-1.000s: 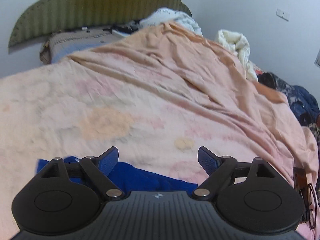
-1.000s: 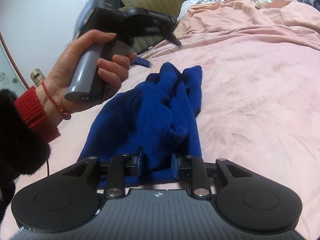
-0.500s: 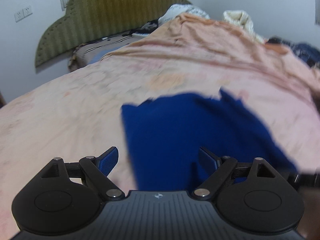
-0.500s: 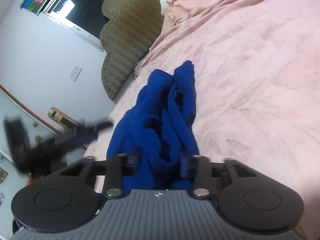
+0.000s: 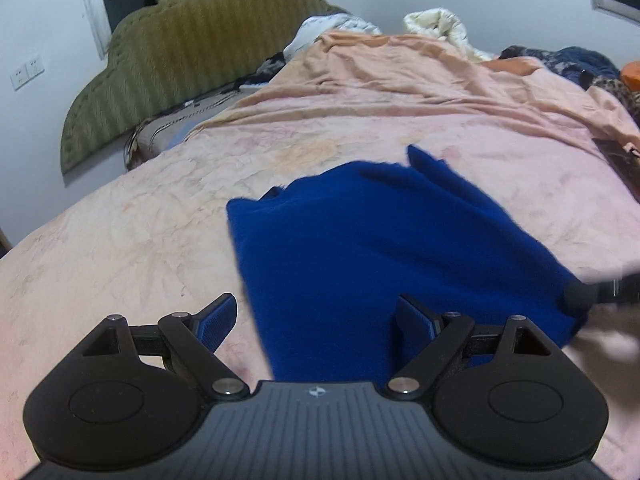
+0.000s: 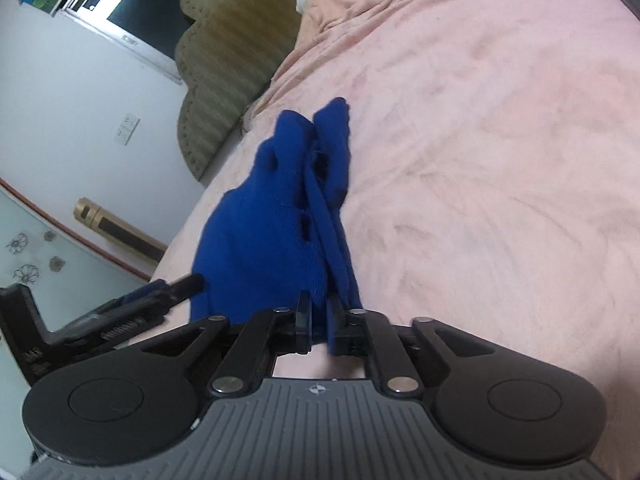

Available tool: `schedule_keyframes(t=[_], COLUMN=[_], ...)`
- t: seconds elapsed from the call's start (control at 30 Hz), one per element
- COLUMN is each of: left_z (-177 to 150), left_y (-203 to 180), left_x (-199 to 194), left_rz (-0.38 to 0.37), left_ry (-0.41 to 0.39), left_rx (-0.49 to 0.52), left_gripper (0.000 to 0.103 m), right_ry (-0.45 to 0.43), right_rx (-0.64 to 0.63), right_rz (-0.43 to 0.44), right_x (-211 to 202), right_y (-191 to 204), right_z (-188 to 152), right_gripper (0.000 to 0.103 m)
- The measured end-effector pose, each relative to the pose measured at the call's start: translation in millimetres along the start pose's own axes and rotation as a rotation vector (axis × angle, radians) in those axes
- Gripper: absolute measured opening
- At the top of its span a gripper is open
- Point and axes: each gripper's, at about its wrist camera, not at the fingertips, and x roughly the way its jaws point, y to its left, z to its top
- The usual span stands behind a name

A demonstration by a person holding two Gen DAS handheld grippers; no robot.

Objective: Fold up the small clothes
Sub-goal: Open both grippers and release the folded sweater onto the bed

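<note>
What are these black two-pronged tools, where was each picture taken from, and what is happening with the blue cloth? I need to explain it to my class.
There is no robot here. A person holds a hand-held gripper in each hand, and a wide-angle camera on each looks forward along its two fingers.

One picture comes from the left hand-held gripper. Its jaws stand wide open over the near edge of the blue cloth and grip nothing.

The other comes from the right hand-held gripper. Its jaws are nearly together with a bunched edge of the same cloth pinched between them, though they are just starting to loosen.

The cloth lies rumpled on a bed with a pink cover. The olive headboard stands behind it.
</note>
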Motion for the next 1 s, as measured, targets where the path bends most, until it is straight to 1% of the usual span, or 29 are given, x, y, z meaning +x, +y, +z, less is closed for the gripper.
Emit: schedule_keyframes(t=[0.03, 0.07, 0.13, 0.23, 0.33, 0.37, 0.43, 0.47, 0.5, 0.53, 0.57, 0.6, 0.67, 0.73, 0.77, 0.8, 0.83, 0.87, 0.9, 0.97, 1.0], left_z=[0.8, 2.3, 5.1, 7.5, 7.7, 7.8, 7.6, 7.2, 6.3, 6.3, 4.7, 2.5, -1.2, -3.5, -4.5, -5.3, -6.7, -8.7, -12.0, -17.9, -21.3], left_y=[-1.0, -2.1, -5.5, -13.7, -23.3, -26.1, -29.5, -30.9, -31.4, -32.2, -31.0, -29.0, -24.5, -20.3, -19.5, -18.5, -17.3, -15.7, -13.7, -11.0, -9.3], left_x=[-0.6, 0.3, 4.6, 10.4, 11.7, 11.7, 11.9, 11.9, 11.3, 11.8, 11.0, 11.1, 17.4, 22.4, 21.2, 18.2, 14.7, 12.1, 11.2, 14.2, 15.4], left_rz=[-0.012, -0.023, -0.031, -0.050, -0.058, -0.062, -0.067, -0.065, -0.061, -0.057, -0.055, -0.057, -0.073, -0.085, -0.090, -0.093, -0.093, -0.093, -0.095, -0.100, -0.106], left_ry=[-0.005, -0.008, -0.006, 0.001, -0.005, -0.007, -0.009, -0.010, -0.015, -0.021, -0.027, -0.030, 0.000, 0.034, 0.033, 0.026, 0.019, 0.015, 0.021, 0.061, 0.079], left_rx=[-0.002, -0.006, -0.020, -0.033, -0.024, -0.016, 0.001, 0.012, 0.022, 0.027, 0.028, 0.024, -0.003, -0.039, -0.048, -0.050, -0.048, -0.046, -0.043, -0.047, -0.055], left_gripper=[0.087, 0.087, 0.087, 0.087, 0.087, 0.087, 0.087, 0.087, 0.087, 0.087, 0.087, 0.087, 0.087, 0.087, 0.087, 0.087, 0.087, 0.087, 0.087, 0.087, 0.087], right_ry=[-0.020, -0.052, -0.091, -0.120, -0.092, -0.075, -0.031, -0.024, -0.027, -0.036, -0.058, -0.086, -0.127, -0.118, -0.089, -0.066, -0.075, -0.094, -0.114, -0.140, -0.130], right_rx=[-0.026, -0.068, -0.135, -0.175, -0.195, -0.207, -0.233, -0.248, -0.261, -0.262, -0.255, -0.240, -0.185, -0.181, -0.183, -0.177, -0.159, -0.148, -0.148, -0.157, -0.175], right_rz=[-0.005, -0.019, -0.049, -0.046, -0.073, -0.082, -0.098, -0.092, -0.103, -0.135, -0.171, -0.183, -0.179, -0.191, -0.188, -0.183, -0.185, -0.179, -0.166, -0.176, -0.192], right_x=[-3.9, -7.9, -8.5, 13.7, 55.3, 69.8, 92.0, 97.9, 102.4, 103.4, 101.1, 94.8, 77.3, 75.1, 80.7, 85.2, 85.1, 80.6, 75.2, 67.9, 69.8], right_y=[5.2, 12.9, 26.2, 38.4, 44.6, 46.9, 54.7, 59.0, 61.3, 61.3, 58.5, 53.4, 40.3, 32.3, 30.1, 29.1, 28.2, 27.7, 28.2, 29.4, 30.7], right_z=[4.6, 12.0, 29.6, 64.0, 93.3, 99.7, 105.1, 104.4, 103.2, 101.7, 101.1, 99.9, 99.4, 97.9, 97.9, 97.5, 97.8, 97.9, 97.9, 97.1, 97.2], right_gripper=[0.025, 0.035, 0.036, 0.036, 0.037, 0.040, 0.042, 0.042, 0.026, 0.011, 0.007, 0.007, 0.006, 0.006, 0.009, 0.016, 0.018, 0.027, 0.033, 0.034, 0.034])
